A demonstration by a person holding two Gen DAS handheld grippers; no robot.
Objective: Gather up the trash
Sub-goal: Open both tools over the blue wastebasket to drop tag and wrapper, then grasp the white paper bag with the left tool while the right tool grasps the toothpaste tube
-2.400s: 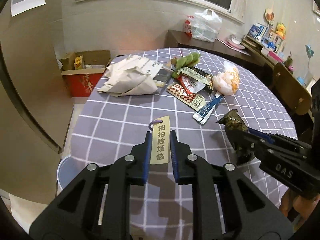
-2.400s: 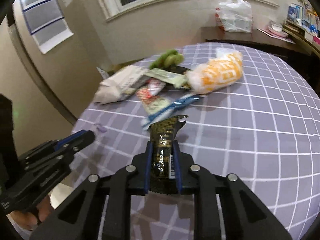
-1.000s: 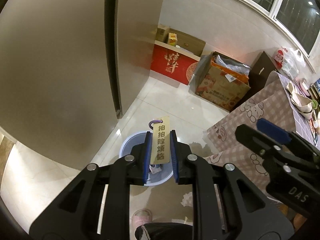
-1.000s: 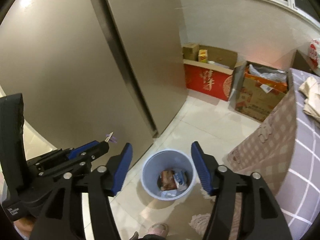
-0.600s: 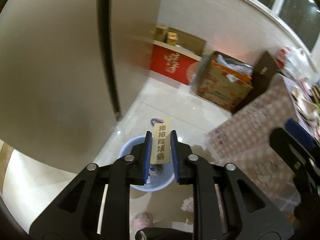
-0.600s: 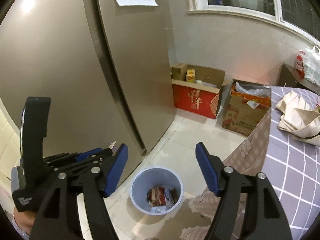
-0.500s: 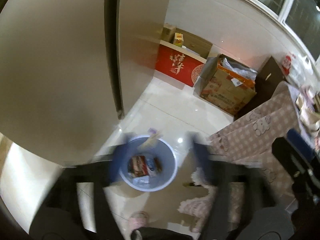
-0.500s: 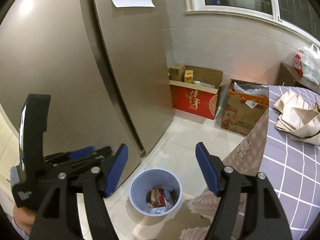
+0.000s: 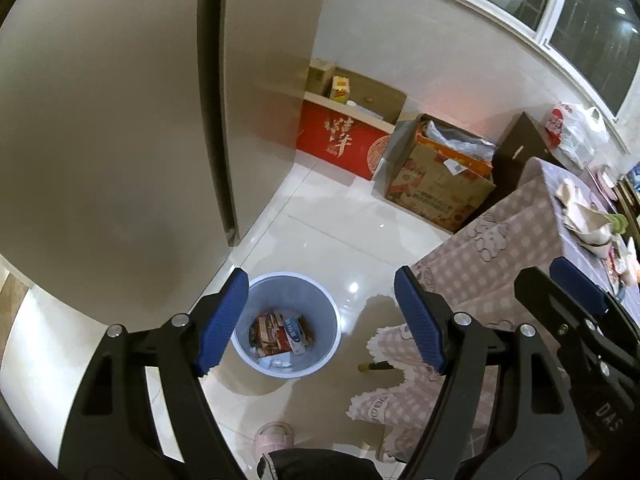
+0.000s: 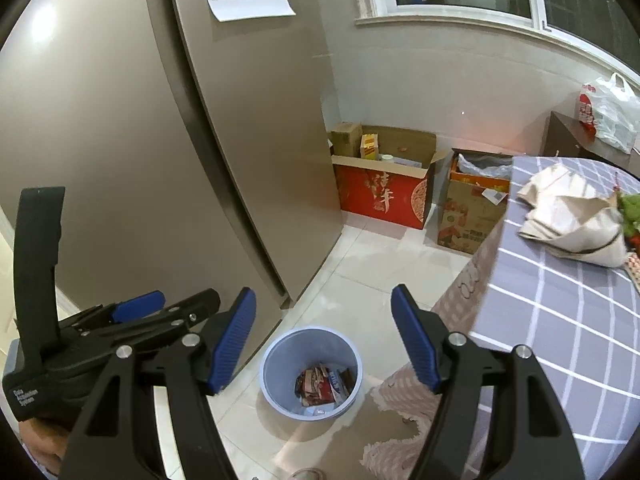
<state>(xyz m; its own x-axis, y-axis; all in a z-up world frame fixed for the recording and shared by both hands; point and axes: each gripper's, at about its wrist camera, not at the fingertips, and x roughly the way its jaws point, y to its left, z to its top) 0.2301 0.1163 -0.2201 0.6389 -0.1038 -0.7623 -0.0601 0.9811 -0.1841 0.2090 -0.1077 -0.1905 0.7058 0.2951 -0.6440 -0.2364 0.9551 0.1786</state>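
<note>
Taking the light blue trash bin [image 9: 286, 326] on the white tiled floor as the landmark, the scene runs left to right. Left of the bin stands a tall beige refrigerator [image 9: 120, 128], its top cut off by the frame edge. The left tool [image 9: 320, 318] hangs above the bin with its blue pads spread wide and nothing between them. In the bin lie crumpled wrappers [image 9: 280, 334]; their print is too small to read, and the gold tag cannot be picked out among them. Behind the bin, against the wall, sit a red carton [image 9: 340, 142] and a brown cardboard box [image 9: 440, 184]. Right of the bin hangs the edge of the checked cloth over the tabletop [image 9: 500, 248], whose far trash is squeezed into the frame edge and hard to make out. The right tool [image 10: 323, 340] is also above the bin, opened wide and empty; only one of its blue pads shows in the left wrist view.

Compared with 0.6 s ago, the left tool no longer grips the gold tag: its pads have parted. The right tool was already open then.
</note>
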